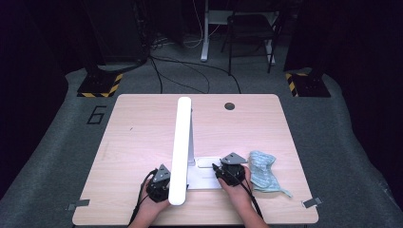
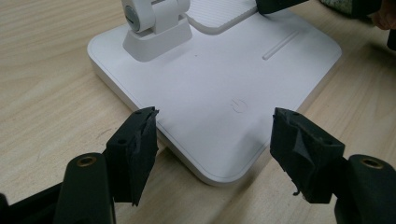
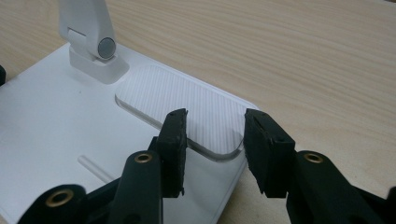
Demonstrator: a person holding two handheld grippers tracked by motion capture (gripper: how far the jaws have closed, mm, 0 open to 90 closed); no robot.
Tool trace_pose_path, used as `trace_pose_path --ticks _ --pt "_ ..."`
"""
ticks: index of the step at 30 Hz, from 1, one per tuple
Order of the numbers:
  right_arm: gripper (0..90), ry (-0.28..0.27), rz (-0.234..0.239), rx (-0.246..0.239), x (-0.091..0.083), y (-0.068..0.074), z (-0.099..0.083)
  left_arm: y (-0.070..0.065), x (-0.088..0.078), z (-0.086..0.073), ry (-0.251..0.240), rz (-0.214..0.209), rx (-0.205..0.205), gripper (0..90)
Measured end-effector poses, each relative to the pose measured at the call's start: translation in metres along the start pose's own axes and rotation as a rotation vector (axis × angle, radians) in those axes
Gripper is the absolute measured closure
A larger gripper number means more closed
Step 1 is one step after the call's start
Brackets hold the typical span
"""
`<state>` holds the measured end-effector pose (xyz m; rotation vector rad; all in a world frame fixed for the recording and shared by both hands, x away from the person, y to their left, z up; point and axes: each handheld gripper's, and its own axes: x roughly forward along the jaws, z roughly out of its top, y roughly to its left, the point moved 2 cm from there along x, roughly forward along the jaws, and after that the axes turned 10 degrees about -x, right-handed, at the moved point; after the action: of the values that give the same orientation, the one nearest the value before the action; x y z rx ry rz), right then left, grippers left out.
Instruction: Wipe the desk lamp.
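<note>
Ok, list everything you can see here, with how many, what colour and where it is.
Desk lamp: one, white, middle of the table, its long bar head reaching toward the near edge.
Lamp base: one, white, flat, with a power mark and a ribbed pad.
Cloth: one, pale blue-green, crumpled, right of the lamp base.
Table: one, light wood, with a round hole near the far edge.
Chair: one, dark, on the floor beyond the table.
Cables: several, dark, on the grey floor.
Left gripper: one, black, jaws open over the base's near corner.
Right gripper: one, black, jaws open at the ribbed pad.
</note>
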<state>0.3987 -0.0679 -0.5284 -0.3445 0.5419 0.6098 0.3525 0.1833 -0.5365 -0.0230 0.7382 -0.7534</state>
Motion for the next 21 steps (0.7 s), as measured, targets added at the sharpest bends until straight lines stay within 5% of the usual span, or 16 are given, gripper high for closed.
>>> trace_pose_path --ticks 1,7,21 --pt "59.6 0.002 0.001 0.002 0.000 0.000 0.000 0.001 -0.001 0.001 0.003 0.007 0.026 32.3" --pt "57.4 0.003 0.009 0.007 -0.001 0.001 0.000 0.003 -0.001 0.001 0.004 0.006 0.028 33.1" --pt "50.7 -0.036 0.037 0.017 -0.017 0.004 0.003 0.007 -0.011 0.007 -0.023 0.003 0.001 33.8"
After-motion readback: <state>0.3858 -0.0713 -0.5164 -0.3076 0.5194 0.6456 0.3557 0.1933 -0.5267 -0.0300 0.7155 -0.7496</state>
